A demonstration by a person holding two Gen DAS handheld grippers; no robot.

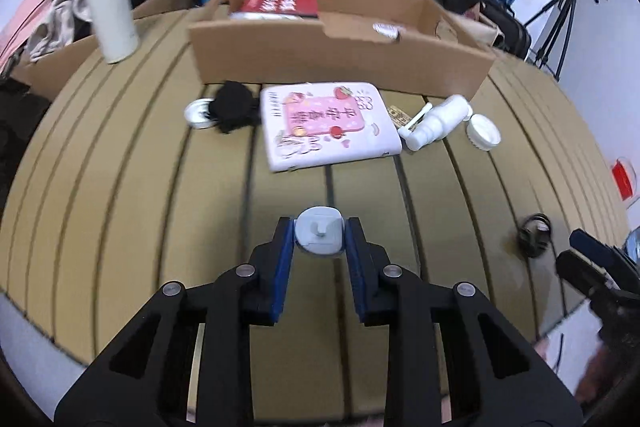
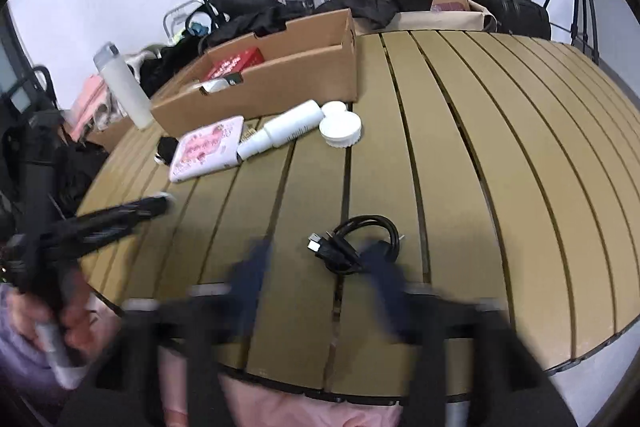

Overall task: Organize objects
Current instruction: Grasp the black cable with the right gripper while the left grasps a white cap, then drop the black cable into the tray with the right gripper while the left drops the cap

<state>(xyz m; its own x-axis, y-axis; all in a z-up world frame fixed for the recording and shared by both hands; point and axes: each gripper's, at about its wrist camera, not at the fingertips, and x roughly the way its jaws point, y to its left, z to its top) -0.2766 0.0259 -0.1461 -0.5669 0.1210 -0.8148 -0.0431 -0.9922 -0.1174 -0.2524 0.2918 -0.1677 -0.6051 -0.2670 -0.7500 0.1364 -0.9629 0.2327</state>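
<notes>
left gripper: clamped on a small grey hook piece, blue pads pressing both its sides, so the gap is only as wide as the piece. It sits right at the fingertips, above the slatted table.

right gripper: pretty blurry, but the fingers look spread wide with nothing between them. The coiled black cable lies on the table just past the tips, roughly centred in the gap.

ahead of the left fingers: pink-and-white case dead ahead, black cloth thing to its left, white spray bottle and round white lid to its right. Cardboard box behind all that, with a red book already inside.

guess at the plan: hook piece goes in the box, cable gets picked up next.

what could go wrong: the hook is only held near the tips, so a quick swing could let it twist out, and it's small enough to drop into a slat gap. Going low toward the box might clip the case. On the right, pinching one loop of the cable could make the coil unravel and drag.
</notes>
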